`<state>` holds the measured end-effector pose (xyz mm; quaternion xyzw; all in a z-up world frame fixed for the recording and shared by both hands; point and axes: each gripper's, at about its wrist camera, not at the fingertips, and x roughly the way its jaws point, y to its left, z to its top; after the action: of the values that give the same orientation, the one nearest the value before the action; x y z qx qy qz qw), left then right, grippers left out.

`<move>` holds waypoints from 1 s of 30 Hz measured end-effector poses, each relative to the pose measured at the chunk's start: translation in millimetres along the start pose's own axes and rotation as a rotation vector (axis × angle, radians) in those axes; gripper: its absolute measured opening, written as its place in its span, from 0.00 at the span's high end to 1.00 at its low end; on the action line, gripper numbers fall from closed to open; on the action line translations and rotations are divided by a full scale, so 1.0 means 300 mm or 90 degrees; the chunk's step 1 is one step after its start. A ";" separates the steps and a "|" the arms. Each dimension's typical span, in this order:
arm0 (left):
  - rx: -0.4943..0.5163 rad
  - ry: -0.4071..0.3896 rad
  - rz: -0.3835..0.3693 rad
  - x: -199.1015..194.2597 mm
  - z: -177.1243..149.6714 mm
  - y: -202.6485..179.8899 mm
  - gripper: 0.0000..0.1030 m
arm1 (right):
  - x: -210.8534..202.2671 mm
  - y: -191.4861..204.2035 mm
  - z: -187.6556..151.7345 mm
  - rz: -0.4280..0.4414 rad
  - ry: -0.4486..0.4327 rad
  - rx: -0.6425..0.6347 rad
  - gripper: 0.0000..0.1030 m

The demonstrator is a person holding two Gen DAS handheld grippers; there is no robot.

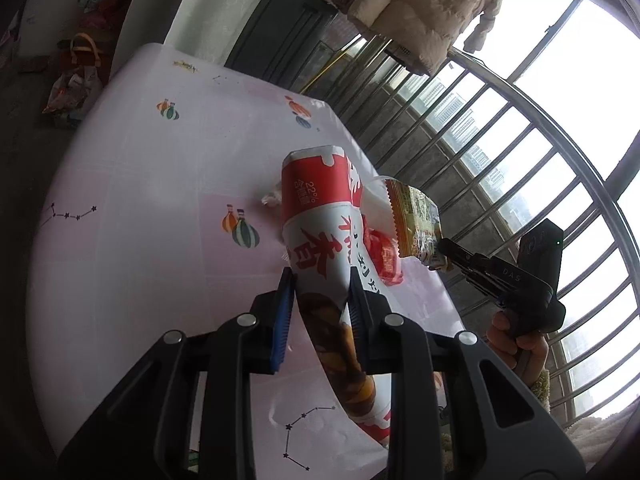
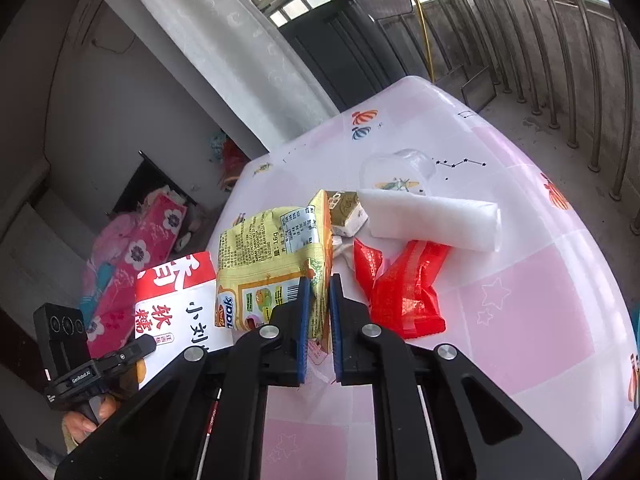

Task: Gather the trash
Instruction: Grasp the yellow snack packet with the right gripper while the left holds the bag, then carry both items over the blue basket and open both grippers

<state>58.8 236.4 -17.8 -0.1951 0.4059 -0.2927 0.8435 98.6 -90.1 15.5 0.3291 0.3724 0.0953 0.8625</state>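
Observation:
My left gripper [image 1: 322, 276] is shut on a red-and-white snack bag [image 1: 316, 220], held above the table; the bag also shows in the right wrist view [image 2: 176, 300]. My right gripper [image 2: 319, 284] is shut on a yellow snack wrapper [image 2: 276, 256], which also shows in the left wrist view [image 1: 414, 216], close beside the red-and-white bag. A crumpled red wrapper [image 2: 404, 288] lies on the table just right of my right gripper. A white foam sheet [image 2: 432, 216], a small gold-and-white packet [image 2: 346, 212] and a clear plastic lid [image 2: 396, 168] lie beyond it.
The table wears a pink-and-white cloth [image 2: 520, 280] with balloon and star prints. Metal railing bars [image 2: 580, 60] run along the far right. A white curtain [image 2: 224, 40] hangs behind the table. Pink bedding [image 2: 132, 248] and bags [image 1: 76, 84] lie on the floor.

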 end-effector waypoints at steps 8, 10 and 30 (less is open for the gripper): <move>0.090 -0.021 -0.058 -0.015 0.062 -0.225 0.77 | -0.279 -0.103 -0.006 0.022 -0.103 0.062 0.91; 0.117 -0.011 -0.081 0.024 0.081 -0.298 0.77 | -0.346 -0.139 -0.010 0.013 -0.132 0.077 0.91; 0.451 0.267 -0.220 0.956 -0.143 -1.310 0.76 | -0.953 -0.930 -0.355 -0.475 -0.333 0.447 0.91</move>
<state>35.9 -250.3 15.8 0.1047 0.4047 -0.5834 0.6963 -200.3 -367.8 -50.8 0.4548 0.2469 -0.4292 0.7402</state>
